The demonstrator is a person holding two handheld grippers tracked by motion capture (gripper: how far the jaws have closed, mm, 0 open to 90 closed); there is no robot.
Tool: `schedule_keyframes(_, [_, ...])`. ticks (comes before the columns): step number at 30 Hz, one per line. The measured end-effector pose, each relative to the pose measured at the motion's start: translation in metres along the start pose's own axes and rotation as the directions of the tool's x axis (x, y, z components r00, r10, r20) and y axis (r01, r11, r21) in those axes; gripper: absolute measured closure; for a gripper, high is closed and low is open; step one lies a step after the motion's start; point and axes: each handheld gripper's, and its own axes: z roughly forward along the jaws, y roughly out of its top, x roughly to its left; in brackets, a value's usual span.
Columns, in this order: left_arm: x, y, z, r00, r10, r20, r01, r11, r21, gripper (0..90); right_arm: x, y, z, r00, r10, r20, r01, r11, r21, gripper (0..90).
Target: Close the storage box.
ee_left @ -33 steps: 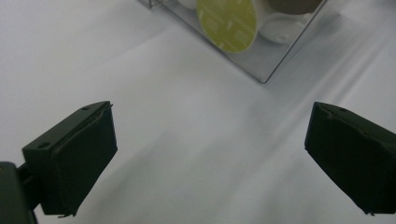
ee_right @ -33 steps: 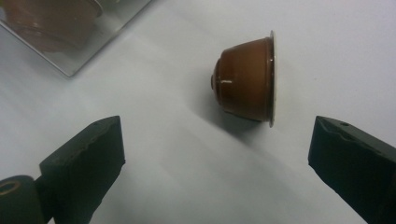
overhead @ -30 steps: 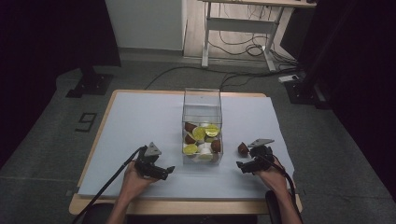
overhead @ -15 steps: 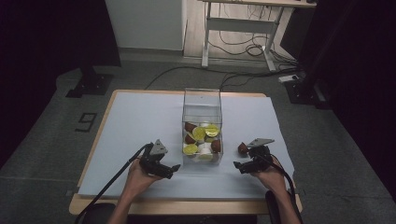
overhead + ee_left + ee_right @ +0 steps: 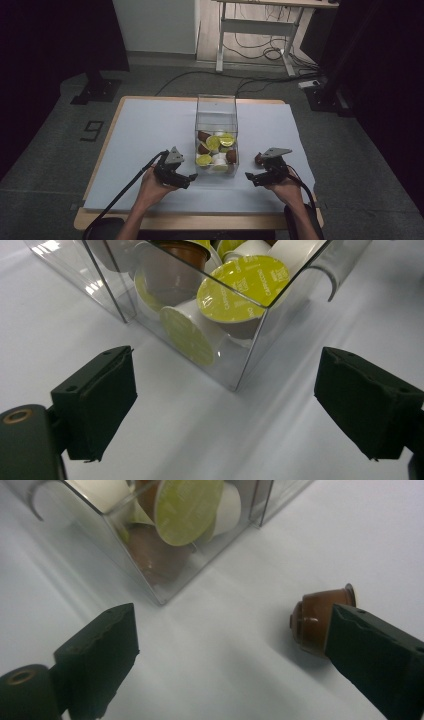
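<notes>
While both jaw pairs stand spread with nothing between them, having just closed slightly, I keep the left hand-held gripper (image 5: 192,178) beside the clear box (image 5: 216,107) of coffee capsules. I would centre the right hand-held gripper (image 5: 248,175) on the brown capsule (image 5: 320,621) lying on the desk (image 5: 135,130) just right of the box, then pinch its body squarely.

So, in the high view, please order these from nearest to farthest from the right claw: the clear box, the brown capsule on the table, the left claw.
From the right claw:
1. Brown capsule, lying on the table just beside it.
2. Clear box, toward the table's middle.
3. Left claw, beyond the box's near corner.
</notes>
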Motion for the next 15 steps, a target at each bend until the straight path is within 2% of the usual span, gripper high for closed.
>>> schedule_keyframes(6, [-0.001,0.005,0.0,1.0,0.008,-0.002,-0.008,1.0,-0.006,14.1,0.004,0.004,-0.002,0.9999,-0.002,-0.016,0.001,1.0,-0.02,12.9])
schedule_keyframes(15, [-0.005,0.012,0.008,0.9995,0.032,-0.005,-0.032,0.9995,0.005,15.8,0.013,0.01,-0.001,0.9981,-0.04,-0.047,0.038,0.999,-0.03,16.7])
